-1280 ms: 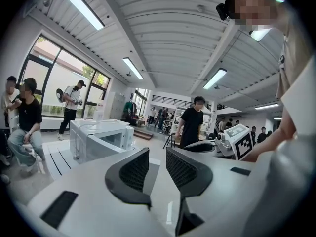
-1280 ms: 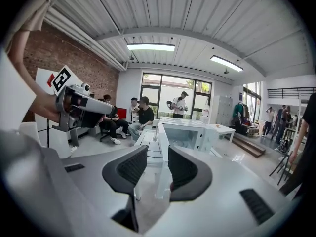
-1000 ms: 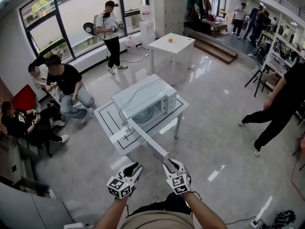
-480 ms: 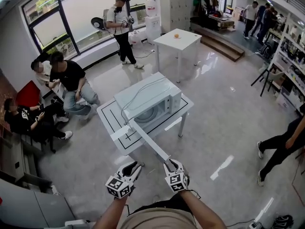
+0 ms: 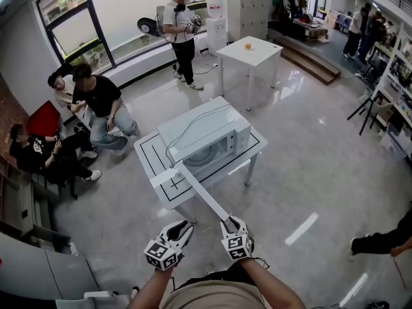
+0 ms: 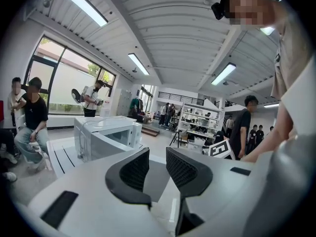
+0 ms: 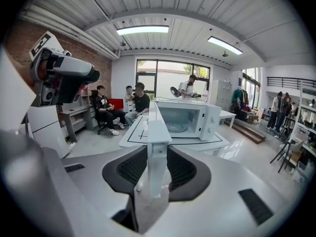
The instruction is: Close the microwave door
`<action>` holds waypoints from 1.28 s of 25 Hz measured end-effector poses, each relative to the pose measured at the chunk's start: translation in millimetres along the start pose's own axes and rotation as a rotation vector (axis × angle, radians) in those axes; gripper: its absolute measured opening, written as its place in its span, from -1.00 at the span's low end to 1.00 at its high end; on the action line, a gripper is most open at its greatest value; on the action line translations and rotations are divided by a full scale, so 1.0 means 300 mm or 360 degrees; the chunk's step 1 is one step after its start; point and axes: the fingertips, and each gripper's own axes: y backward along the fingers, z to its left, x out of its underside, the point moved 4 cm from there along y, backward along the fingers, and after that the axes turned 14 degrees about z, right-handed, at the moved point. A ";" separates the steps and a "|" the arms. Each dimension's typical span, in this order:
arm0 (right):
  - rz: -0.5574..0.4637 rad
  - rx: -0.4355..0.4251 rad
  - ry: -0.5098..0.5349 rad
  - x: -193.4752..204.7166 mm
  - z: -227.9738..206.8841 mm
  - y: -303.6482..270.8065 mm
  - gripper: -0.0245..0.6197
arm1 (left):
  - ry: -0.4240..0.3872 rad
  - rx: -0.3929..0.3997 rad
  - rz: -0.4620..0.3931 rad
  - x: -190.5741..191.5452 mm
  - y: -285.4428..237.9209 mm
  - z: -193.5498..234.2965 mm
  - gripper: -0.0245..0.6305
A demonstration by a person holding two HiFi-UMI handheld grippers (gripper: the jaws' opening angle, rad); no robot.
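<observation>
Standing wide open, the microwave door (image 5: 201, 195) juts past the near edge of the surface (image 5: 149, 154), so closing is not yet done. The right tongs (image 7: 158, 164) pinch its free end; the left tongs (image 6: 158, 169) are empty, slightly apart.

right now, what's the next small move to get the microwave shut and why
Probably swing the right gripper rightward, carrying the door toward the microwave: the door stands wide open, and the gripper is clamped on its free edge.
</observation>
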 end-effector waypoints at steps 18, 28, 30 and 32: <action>0.0063 -0.0147 0.0139 -0.052 -0.393 -0.054 -0.56 | 0.0095 -0.0125 -0.0039 -0.161 -0.293 -0.092 -0.62; 0.0074 -0.0164 0.0275 -0.128 -0.536 -0.147 -0.56 | 0.0051 -0.0190 -0.0055 -0.253 -0.401 -0.067 -0.62; 0.0080 -0.0171 0.0252 -0.137 -0.556 -0.169 -0.56 | 0.0052 -0.0185 -0.0040 -0.257 -0.421 -0.036 -0.62; 0.0080 -0.0169 0.0235 -0.154 -0.571 -0.193 -0.56 | 0.0055 -0.0179 -0.0021 -0.263 -0.441 0.011 -0.62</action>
